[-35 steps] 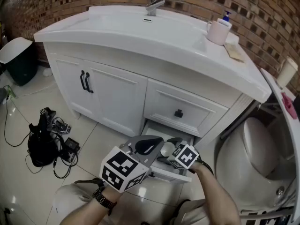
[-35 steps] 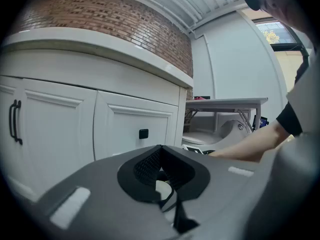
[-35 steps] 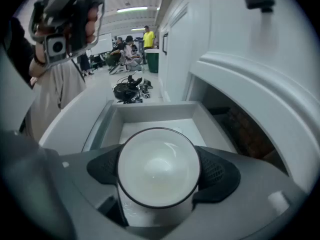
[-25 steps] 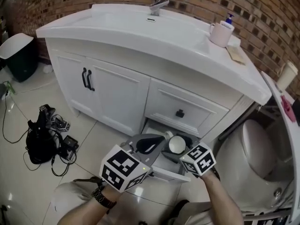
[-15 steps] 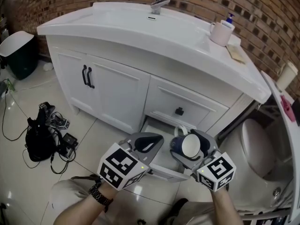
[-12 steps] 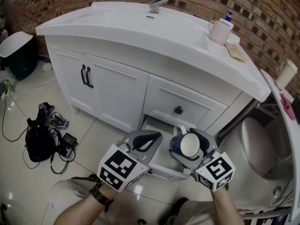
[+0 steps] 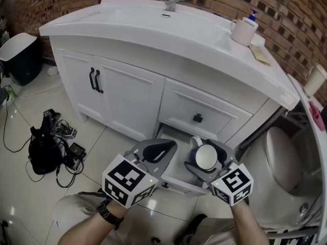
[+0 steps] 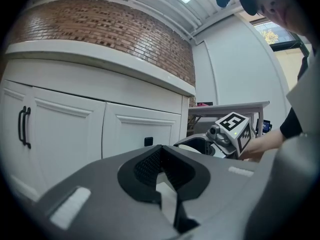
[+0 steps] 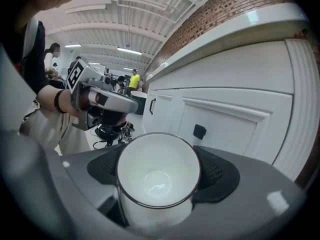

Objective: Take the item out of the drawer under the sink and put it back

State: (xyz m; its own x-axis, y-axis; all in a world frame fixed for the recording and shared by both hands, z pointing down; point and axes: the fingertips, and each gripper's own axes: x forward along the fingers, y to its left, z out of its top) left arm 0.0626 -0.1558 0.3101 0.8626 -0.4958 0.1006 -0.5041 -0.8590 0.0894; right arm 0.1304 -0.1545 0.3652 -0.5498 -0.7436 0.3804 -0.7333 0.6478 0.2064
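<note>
A mug (image 7: pixel 205 158) is gripped across its body by the right gripper (image 7: pixel 207 149), whose jaws are pressed against opposite sides of its wall just below the rim. In the right gripper view its white inside is turned towards the camera, and nothing is seen in it. The mug is held in the air above the open bottom drawer (image 7: pixel 179 186) of the cabinet under the sink (image 7: pixel 153 24). The left gripper (image 7: pixel 164 147) is held just beside it, with its jaws brought together on nothing. The mug is judged to be glazed ceramic: stiff, fairly light when empty, smooth enough to slip, and liable to chip if knocked on the drawer's edge. A firm hold across the body, as now, is thought sounder than one on the handle, and a gentle lowering is called for
</note>
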